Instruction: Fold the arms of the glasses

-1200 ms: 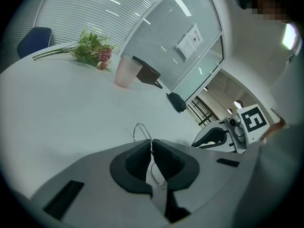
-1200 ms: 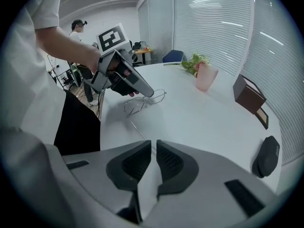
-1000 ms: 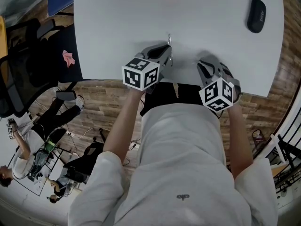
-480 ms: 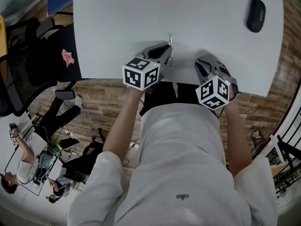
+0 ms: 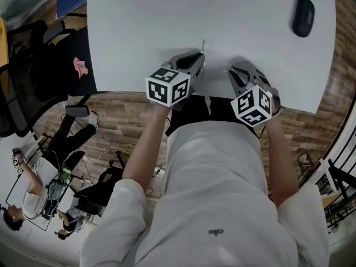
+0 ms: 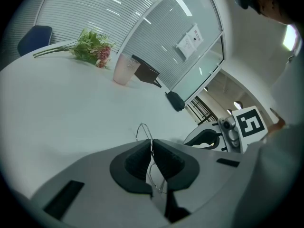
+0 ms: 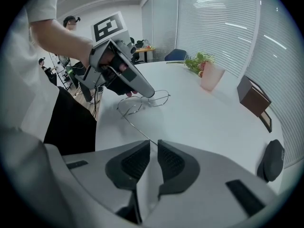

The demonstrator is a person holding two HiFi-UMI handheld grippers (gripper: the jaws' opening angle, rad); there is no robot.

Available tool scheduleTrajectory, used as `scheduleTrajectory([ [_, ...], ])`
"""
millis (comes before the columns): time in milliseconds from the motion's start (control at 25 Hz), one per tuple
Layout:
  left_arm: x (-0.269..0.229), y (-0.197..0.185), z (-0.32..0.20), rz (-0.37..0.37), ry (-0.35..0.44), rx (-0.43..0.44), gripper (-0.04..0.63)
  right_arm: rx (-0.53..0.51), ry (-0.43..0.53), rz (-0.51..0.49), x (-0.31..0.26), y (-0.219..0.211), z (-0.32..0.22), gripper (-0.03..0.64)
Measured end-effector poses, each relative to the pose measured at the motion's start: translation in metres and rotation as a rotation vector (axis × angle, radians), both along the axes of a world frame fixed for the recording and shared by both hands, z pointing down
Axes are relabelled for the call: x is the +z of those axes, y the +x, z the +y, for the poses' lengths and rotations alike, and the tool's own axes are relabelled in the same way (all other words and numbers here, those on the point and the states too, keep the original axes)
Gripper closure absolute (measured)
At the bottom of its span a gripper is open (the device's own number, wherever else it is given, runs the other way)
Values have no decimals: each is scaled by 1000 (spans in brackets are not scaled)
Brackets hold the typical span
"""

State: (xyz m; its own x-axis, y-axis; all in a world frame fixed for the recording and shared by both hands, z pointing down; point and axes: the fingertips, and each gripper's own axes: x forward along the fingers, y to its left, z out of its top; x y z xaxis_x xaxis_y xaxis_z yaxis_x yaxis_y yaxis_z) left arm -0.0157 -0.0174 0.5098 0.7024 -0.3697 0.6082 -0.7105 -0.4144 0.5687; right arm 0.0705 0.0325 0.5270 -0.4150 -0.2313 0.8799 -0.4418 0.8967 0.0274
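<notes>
Two risks show. Left tongs are clenched on the glasses frame, one rim poking beyond their tips; a harder squeeze could bend the wire. Right tongs, jaws just eased apart, have the open arm reaching into their gap unpinched, so it may slip out.
</notes>
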Motion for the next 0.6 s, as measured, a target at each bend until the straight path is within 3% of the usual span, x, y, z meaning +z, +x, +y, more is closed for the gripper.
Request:
scheduleTrajectory([
  [600, 1, 4, 7, 3, -7, 19, 565, 61, -2, -78, -4, -21, -18, 571],
])
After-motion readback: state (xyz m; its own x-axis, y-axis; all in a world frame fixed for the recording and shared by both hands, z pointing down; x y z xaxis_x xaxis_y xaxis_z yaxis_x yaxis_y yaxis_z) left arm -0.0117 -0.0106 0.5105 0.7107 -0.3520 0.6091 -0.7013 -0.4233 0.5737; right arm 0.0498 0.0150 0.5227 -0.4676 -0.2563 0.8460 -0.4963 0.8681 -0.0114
